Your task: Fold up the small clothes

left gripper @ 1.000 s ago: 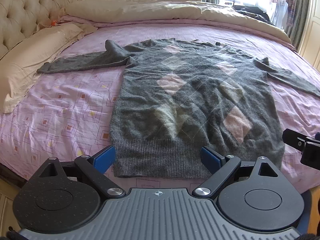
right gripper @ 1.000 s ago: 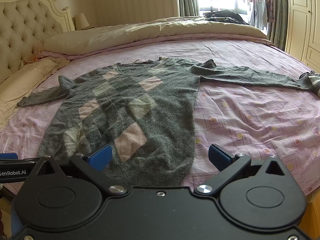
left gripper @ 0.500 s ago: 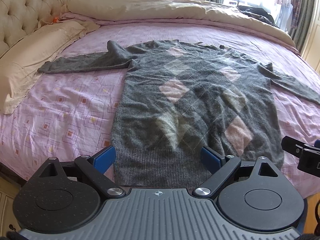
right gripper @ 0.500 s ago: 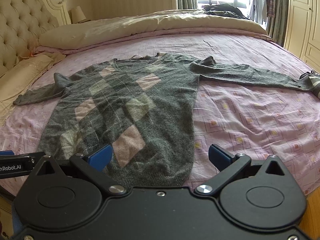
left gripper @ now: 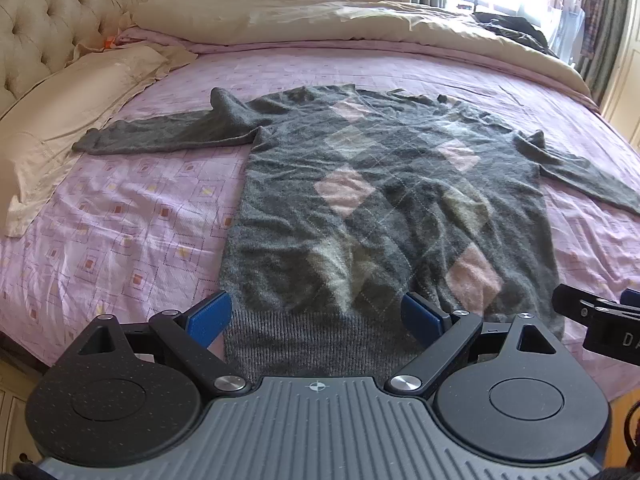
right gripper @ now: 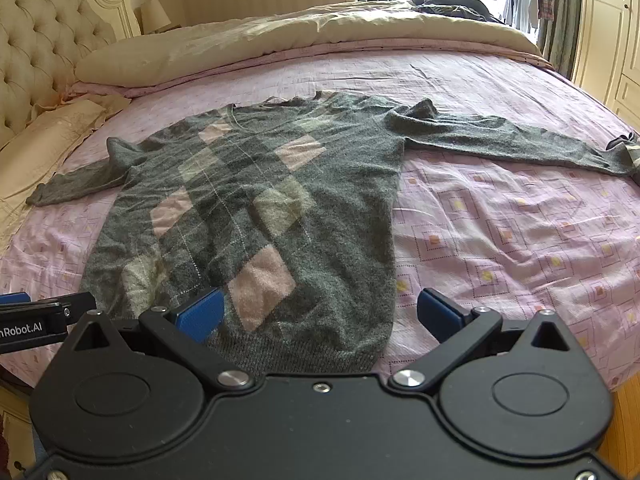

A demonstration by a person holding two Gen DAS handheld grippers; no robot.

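A grey argyle sweater [left gripper: 392, 208] with pink and beige diamonds lies flat, front up, on the pink bed, sleeves spread to both sides. It also shows in the right wrist view [right gripper: 256, 208]. My left gripper [left gripper: 318, 316] is open and empty above the ribbed hem near its left corner. My right gripper [right gripper: 318, 314] is open and empty above the hem's right corner. The right gripper's side shows at the right edge of the left wrist view [left gripper: 600, 320].
The pink patterned sheet [left gripper: 120, 216] covers the bed. Beige pillows [left gripper: 76, 100] and a tufted headboard [left gripper: 48, 20] are at the left. A rolled beige duvet [right gripper: 320, 36] lies along the far side. Dark clothes [right gripper: 452, 4] lie beyond it.
Both grippers have risen and tilted down a little over the hem. Both stay open. The sweater has not moved.
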